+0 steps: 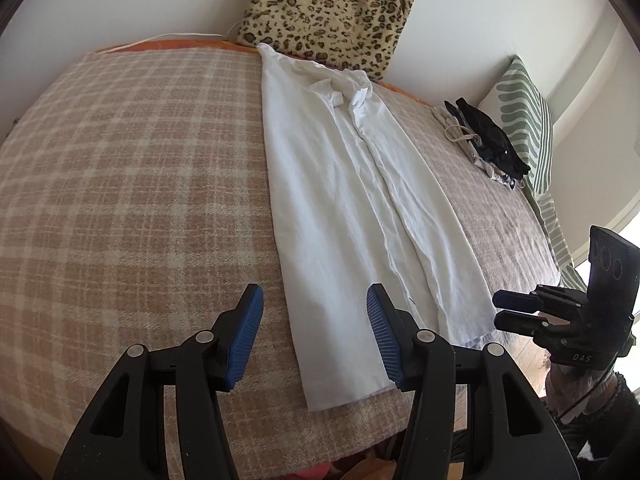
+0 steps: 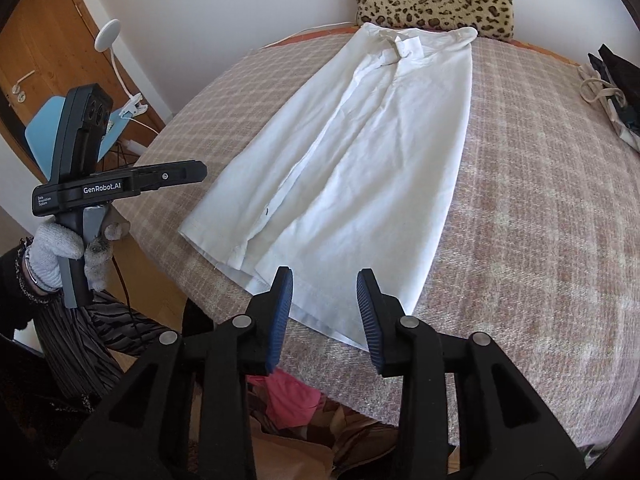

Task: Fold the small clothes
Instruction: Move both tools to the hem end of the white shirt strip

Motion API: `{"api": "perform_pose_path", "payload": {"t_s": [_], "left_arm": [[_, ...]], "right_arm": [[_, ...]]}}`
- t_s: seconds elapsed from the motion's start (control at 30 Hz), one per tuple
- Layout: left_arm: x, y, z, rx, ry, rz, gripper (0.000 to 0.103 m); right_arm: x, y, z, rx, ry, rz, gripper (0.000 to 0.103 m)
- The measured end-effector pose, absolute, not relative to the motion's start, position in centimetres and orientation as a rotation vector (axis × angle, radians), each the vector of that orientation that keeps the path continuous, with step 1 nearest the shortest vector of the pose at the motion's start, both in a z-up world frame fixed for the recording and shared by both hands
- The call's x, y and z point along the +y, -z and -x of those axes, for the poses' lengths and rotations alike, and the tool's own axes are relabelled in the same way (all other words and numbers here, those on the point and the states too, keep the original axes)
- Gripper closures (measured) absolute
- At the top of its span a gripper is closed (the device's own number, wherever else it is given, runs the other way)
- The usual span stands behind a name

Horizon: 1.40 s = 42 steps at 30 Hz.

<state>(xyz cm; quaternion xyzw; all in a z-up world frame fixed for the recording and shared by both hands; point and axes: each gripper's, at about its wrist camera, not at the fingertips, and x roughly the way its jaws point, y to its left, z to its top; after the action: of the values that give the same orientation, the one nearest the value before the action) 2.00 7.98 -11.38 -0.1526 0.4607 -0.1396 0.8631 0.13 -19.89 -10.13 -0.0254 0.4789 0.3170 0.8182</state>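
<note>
A white shirt lies flat on the plaid blanket, folded lengthwise into a long strip, collar at the far end by the wall. My left gripper hovers open over the near hem's left part, nothing between its blue pads. My right gripper stands open above the near hem of the shirt; the cloth shows below the gap, not pinched. Each gripper appears in the other's view: the right gripper off the hem's right corner, the left gripper held by a gloved hand off the bed's left edge.
A leopard-print cushion leans on the wall behind the collar. A pile of dark and cream clothes and a green striped pillow lie at the right. Pink cloth lies below the bed's near edge. A blue chair and door stand left.
</note>
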Motion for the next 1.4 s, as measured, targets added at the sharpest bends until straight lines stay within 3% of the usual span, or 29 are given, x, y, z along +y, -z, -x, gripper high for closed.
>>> {"api": "perform_pose_path", "payload": {"t_s": [0.53, 0.83, 0.9, 1.17, 1.4], "left_arm": [[7.6, 13.4, -0.1, 1.044, 0.365, 0.347, 0.054], [8.1, 13.8, 0.1, 1.06, 0.428, 0.407, 0.066], [8.7, 14.0, 0.0, 1.069, 0.424, 0.437, 0.074], [8.7, 14.2, 0.2, 1.064, 0.413, 0.414, 0.086], [8.6, 14.2, 0.1, 1.063, 0.407, 0.408, 0.088]], "right_arm": [[-23.7, 12.7, -3.0, 1.16, -0.6, -0.165, 0.065], [-24.9, 13.4, -3.3, 1.191, -0.647, -0.307, 0.065], [-25.2, 13.5, -3.3, 1.195, -0.654, -0.323, 0.065], [-23.6, 13.1, -2.4, 1.164, -0.657, -0.22, 0.065], [-23.3, 13.0, -2.4, 1.157, -0.637, -0.202, 0.07]]}}
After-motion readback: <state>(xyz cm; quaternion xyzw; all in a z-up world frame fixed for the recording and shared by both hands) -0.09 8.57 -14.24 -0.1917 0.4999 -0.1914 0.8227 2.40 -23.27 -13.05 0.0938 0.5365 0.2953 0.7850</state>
